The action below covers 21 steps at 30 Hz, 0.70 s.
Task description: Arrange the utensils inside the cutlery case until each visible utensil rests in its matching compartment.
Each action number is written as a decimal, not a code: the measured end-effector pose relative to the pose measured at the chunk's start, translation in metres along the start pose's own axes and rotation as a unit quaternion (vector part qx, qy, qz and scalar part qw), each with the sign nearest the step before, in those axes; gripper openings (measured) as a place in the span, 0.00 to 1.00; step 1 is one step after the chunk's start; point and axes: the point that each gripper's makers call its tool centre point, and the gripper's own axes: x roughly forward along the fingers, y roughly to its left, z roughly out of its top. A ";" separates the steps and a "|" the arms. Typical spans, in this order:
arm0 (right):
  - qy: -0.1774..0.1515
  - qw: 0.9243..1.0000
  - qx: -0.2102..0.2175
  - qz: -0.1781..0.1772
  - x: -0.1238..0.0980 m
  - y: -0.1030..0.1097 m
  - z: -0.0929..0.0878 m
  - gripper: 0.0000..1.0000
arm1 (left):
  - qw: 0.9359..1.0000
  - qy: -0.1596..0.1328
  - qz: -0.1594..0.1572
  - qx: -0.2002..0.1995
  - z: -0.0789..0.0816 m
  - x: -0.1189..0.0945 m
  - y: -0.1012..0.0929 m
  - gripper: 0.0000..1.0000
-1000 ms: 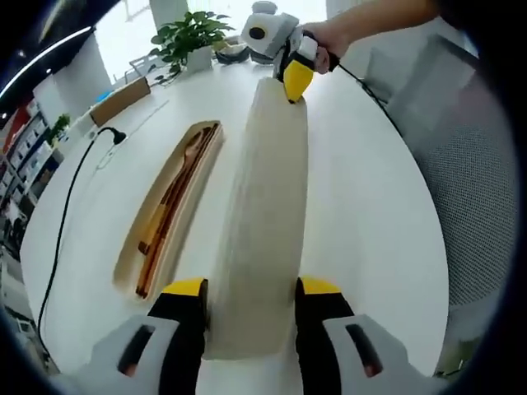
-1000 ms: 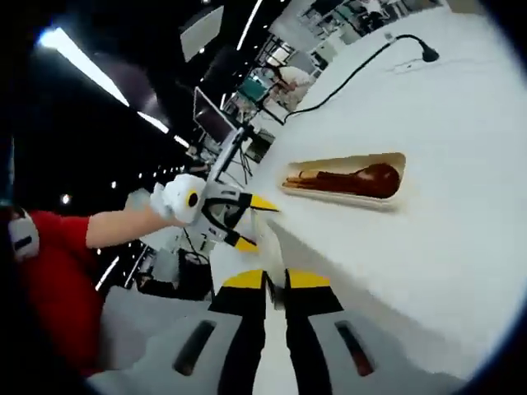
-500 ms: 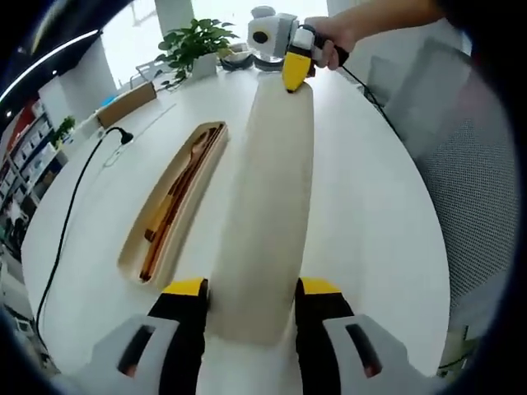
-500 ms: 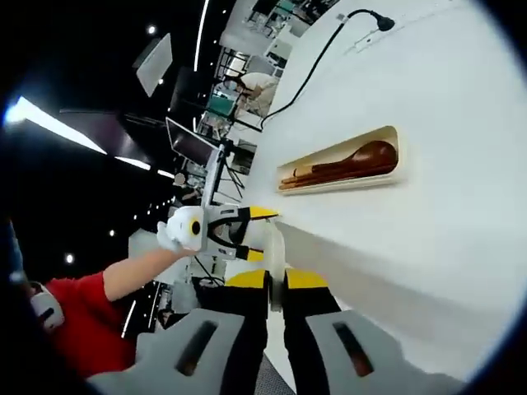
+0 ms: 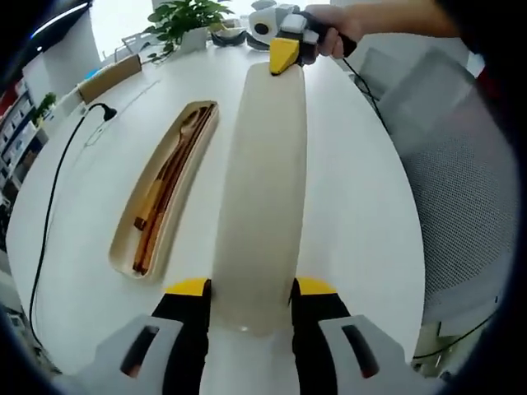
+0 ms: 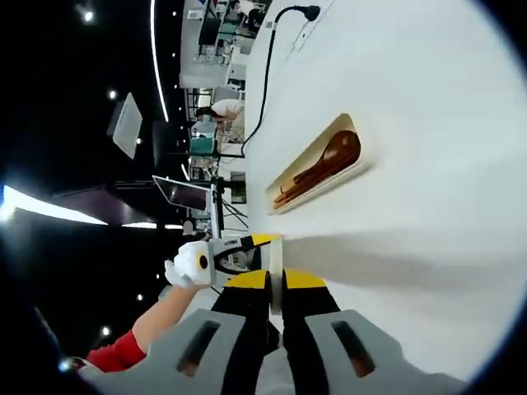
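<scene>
I have the lid point(image 5: 262, 189) held at both ends above the table point(image 5: 362, 206). In the left gripper view my left gripper point(image 5: 249, 298) has its jaws set wide against the lid's near end, and my right gripper point(image 5: 284, 56) pinches the far end. The case point(image 5: 165, 197) lies just left of the lid, open, with a wooden spoon point(image 5: 169, 169) and chopsticks point(image 5: 160, 210) inside. The right gripper view shows my right jaws nearly closed on the lid's thin edge point(image 6: 275, 271), the case point(image 6: 317, 164) seen sideways, and a cable point(image 6: 263, 74).
</scene>
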 end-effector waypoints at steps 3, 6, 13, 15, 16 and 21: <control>-0.008 1.000 -0.020 -0.005 -0.004 0.011 0.014 0.03 | 1.000 -0.006 0.004 -0.009 0.012 -0.019 0.008 0.39; -0.011 0.999 -0.029 -0.008 -0.005 0.024 0.025 0.03 | 1.000 -0.001 0.010 -0.006 0.023 -0.034 0.018 0.39; -0.043 0.996 -0.067 -0.026 -0.007 0.046 0.043 0.05 | 0.998 0.019 0.043 0.036 0.041 -0.050 0.051 0.39; -0.045 0.997 -0.049 -0.031 -0.006 0.046 0.051 0.05 | 0.998 0.026 0.038 0.038 0.043 -0.048 0.058 0.39; -0.047 0.997 -0.045 -0.033 -0.006 0.047 0.054 0.05 | 0.998 0.032 0.037 0.042 0.044 -0.048 0.061 0.39; -0.040 0.997 -0.064 -0.035 -0.008 0.070 0.045 0.04 | 0.995 0.065 0.027 0.066 0.052 -0.048 0.075 0.38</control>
